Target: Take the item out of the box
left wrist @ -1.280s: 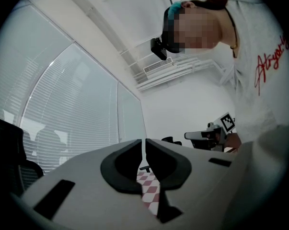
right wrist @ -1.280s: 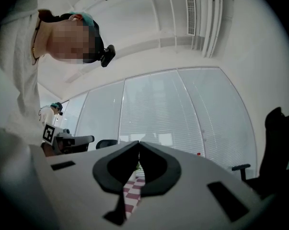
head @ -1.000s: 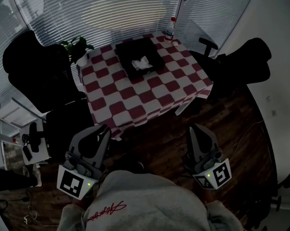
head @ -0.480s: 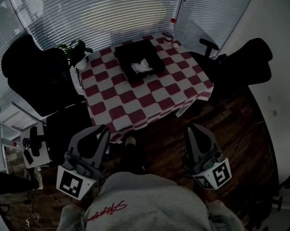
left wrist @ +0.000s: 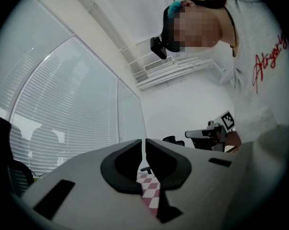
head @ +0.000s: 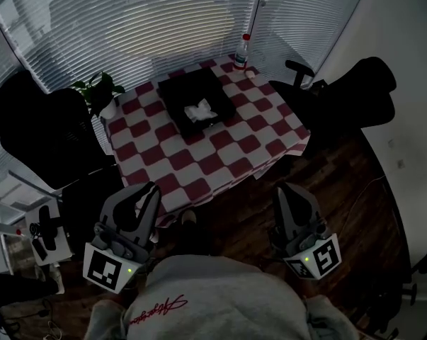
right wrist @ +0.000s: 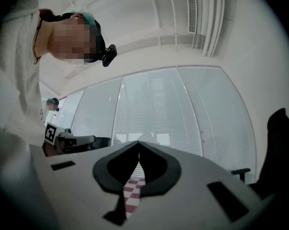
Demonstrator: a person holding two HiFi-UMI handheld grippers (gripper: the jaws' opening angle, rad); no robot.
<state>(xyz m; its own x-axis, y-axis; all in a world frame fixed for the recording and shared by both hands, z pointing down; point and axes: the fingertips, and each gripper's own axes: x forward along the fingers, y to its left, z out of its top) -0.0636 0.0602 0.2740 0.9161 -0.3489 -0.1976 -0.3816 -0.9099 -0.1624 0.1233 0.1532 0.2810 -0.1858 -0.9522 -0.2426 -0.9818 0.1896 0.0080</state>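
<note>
Hanging low in the head view, the left gripper and the right gripper both point toward a table covered in a red and white checked cloth, and both are well apart from it. Each gripper view shows its fingers closed together with nothing between them; only a strip of the checked cloth shows beyond the tips. On the far half of the table sits a black box, open at the top, and the crumpled white item lies inside it near the middle. A bottle stands upright at the far edge, just beyond the box. A potted plant stands at the far left corner. Dark office chairs flank the table, one on the left and one on the right. Window blinds run behind the table, and the floor is dark wood.
</note>
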